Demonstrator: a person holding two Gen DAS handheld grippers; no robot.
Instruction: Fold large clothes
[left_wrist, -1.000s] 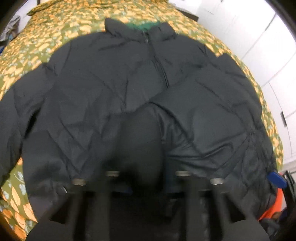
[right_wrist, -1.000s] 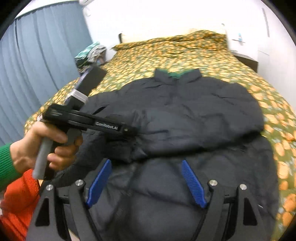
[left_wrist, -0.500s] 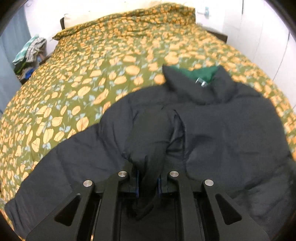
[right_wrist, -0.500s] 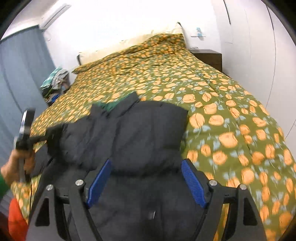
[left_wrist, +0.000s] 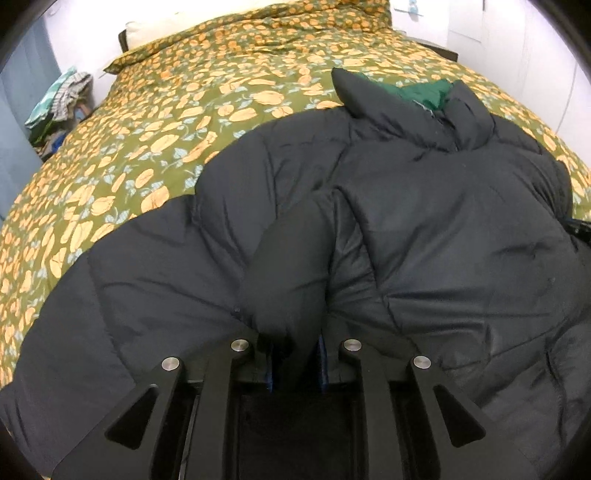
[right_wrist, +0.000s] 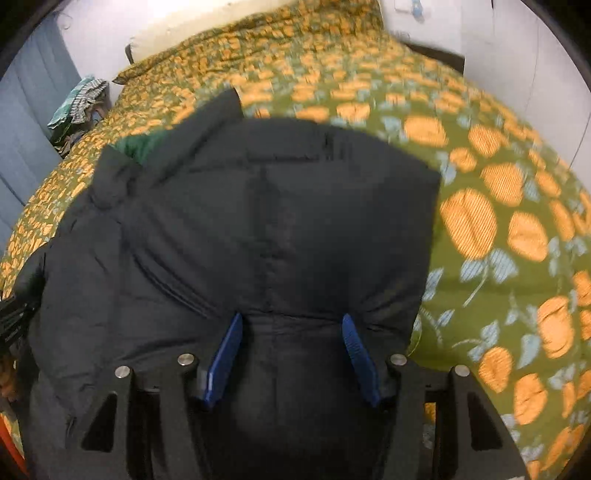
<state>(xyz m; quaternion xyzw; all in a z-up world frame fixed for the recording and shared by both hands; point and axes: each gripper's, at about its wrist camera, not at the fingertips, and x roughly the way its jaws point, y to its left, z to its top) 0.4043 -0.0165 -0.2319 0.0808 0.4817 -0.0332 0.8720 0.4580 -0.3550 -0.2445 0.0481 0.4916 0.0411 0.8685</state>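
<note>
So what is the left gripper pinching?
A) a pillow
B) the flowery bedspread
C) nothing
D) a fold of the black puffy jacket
D: the left gripper has its jaws nearly together on a bunched fold of the black puffy jacket.

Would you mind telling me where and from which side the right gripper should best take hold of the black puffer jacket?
Probably the jacket's right-hand folded edge, approached from the bedspread side. That edge lies straight and free on the bed, so one finger could slip beneath it. The right gripper's jaws have been closing over the padded middle, where fabric merely bunches. The left gripper already pinches a fold.
</note>
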